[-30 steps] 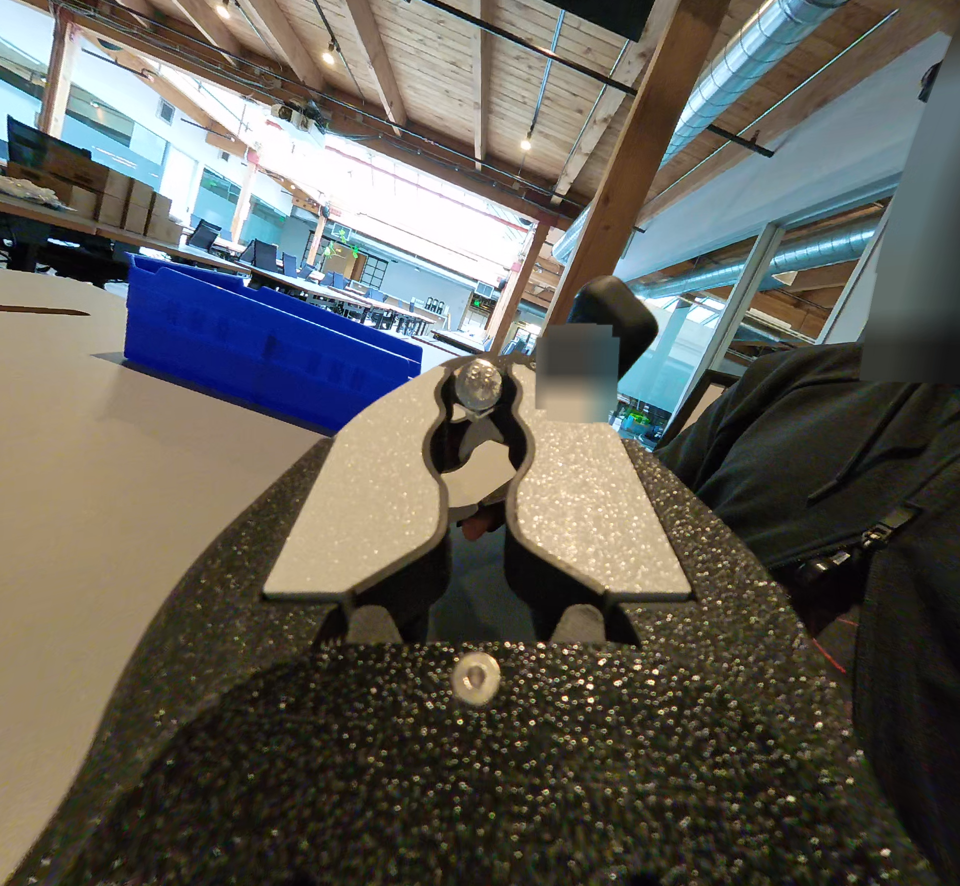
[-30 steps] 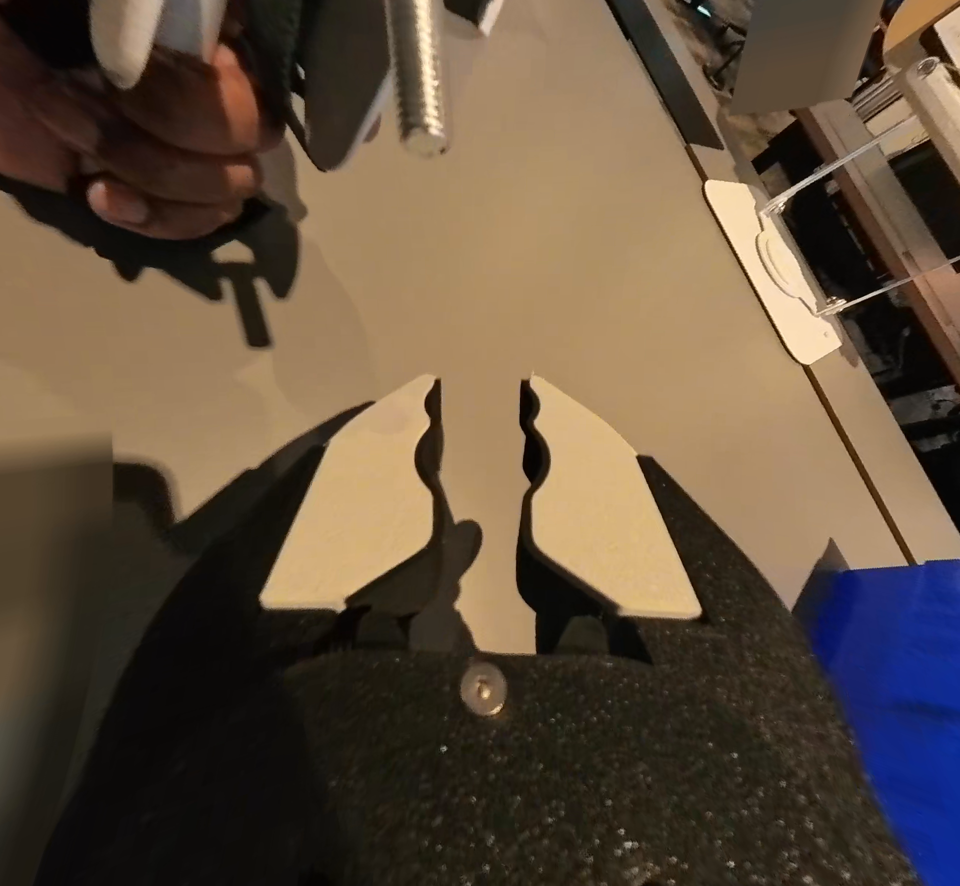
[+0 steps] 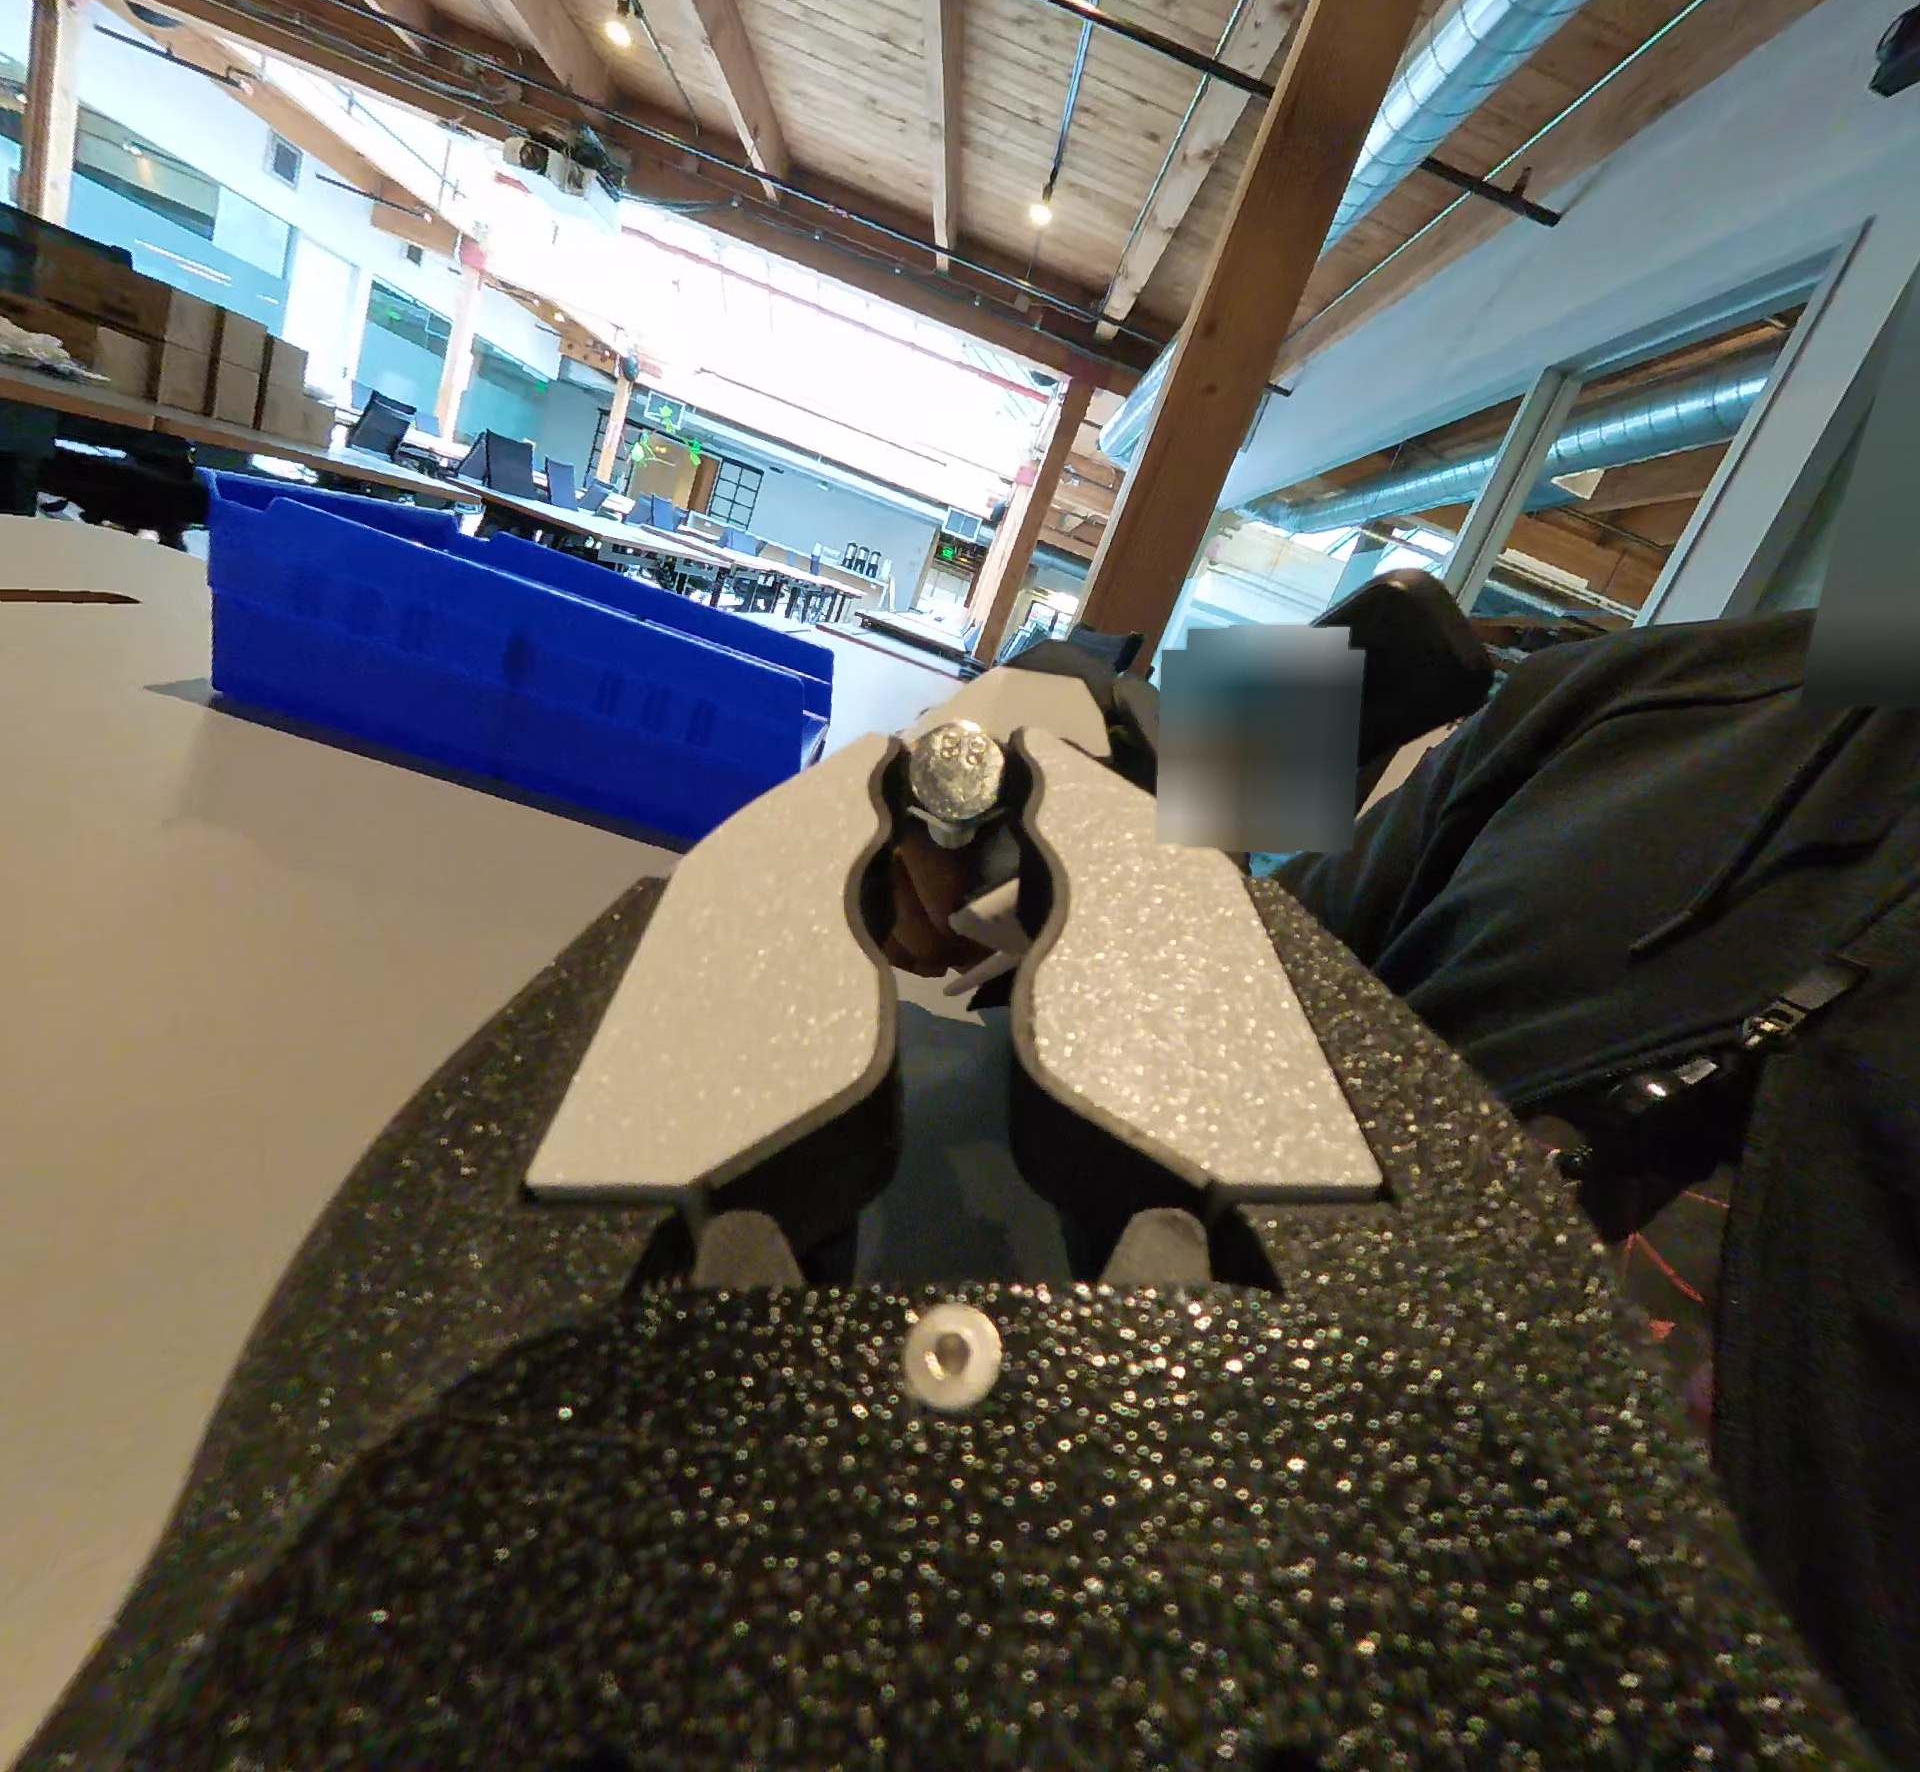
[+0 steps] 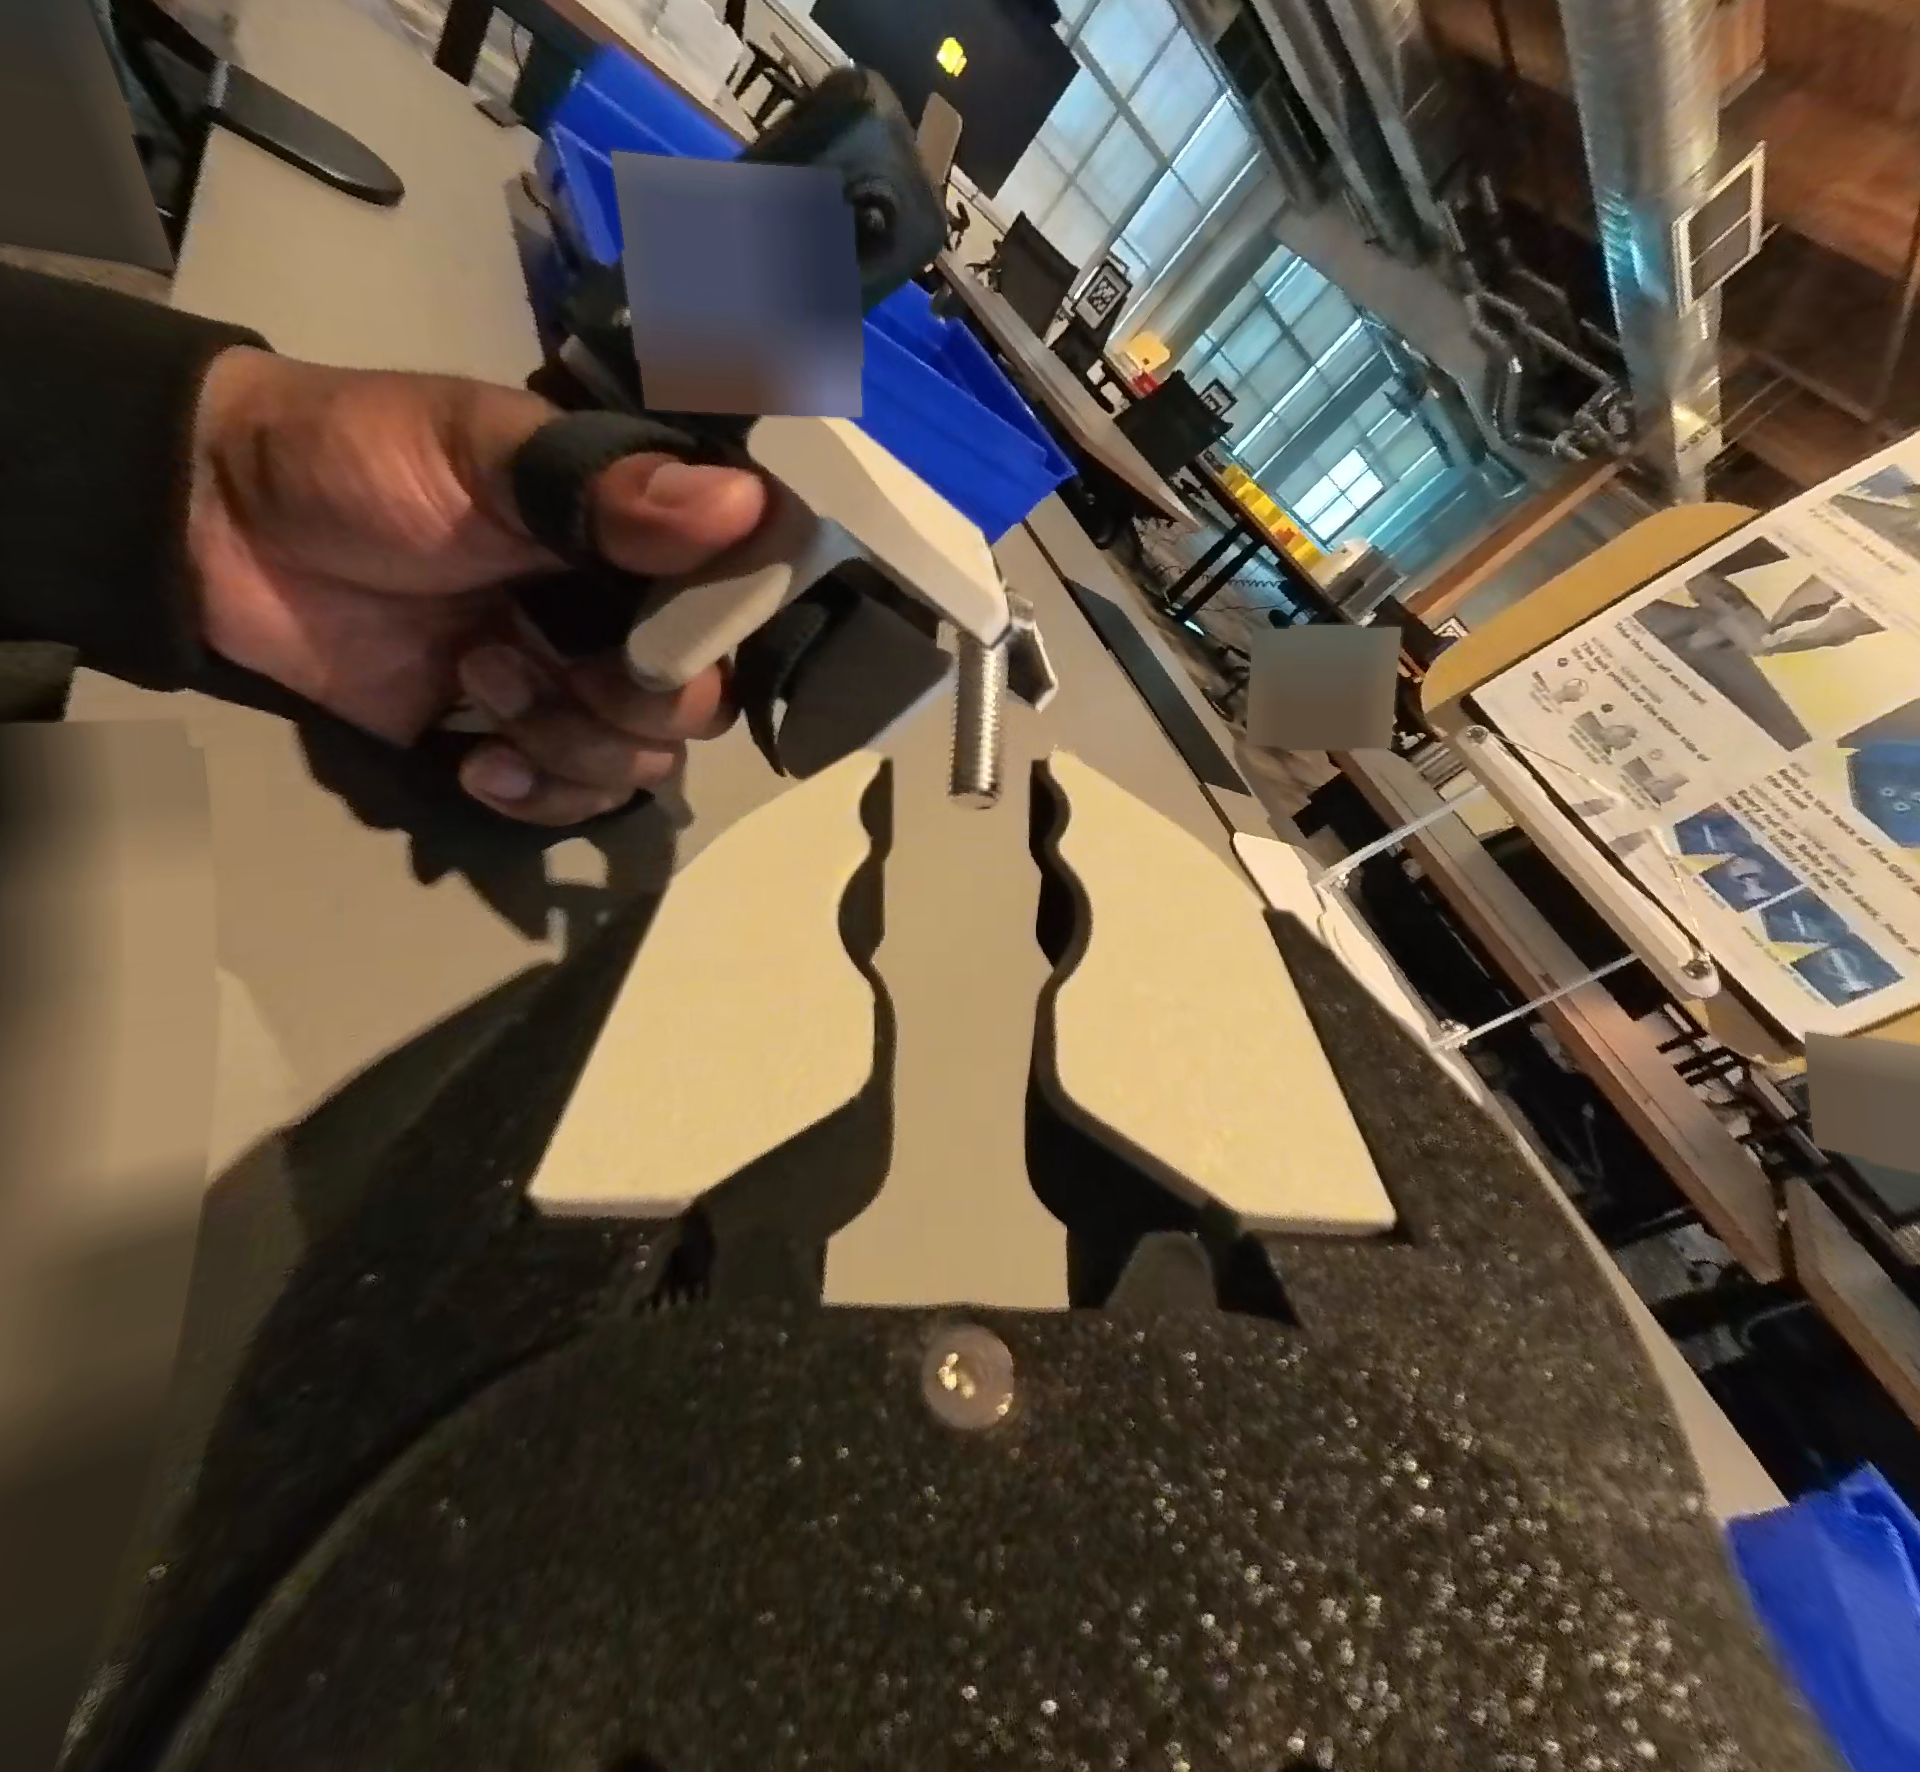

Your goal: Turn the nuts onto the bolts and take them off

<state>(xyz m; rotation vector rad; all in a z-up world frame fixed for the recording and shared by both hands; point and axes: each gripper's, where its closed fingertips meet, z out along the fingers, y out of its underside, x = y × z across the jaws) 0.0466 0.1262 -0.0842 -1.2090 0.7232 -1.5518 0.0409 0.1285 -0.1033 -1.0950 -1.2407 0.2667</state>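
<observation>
Left gripper (image 3: pixel 958 756) clamps the bolt (image 4: pixel 977 725), shank pointing down; right gripper (image 4: pixel 961 766) gapes empty just below its tip.

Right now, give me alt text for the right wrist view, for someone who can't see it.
The open right gripper points at a threaded bolt hanging shank-down from the left gripper, held by a hand above a grey table. A blue bin sits behind.

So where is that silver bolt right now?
The bolt is clamped by its head in the left gripper, hanging threads-down above the grey table, just beyond the open right gripper.
</observation>
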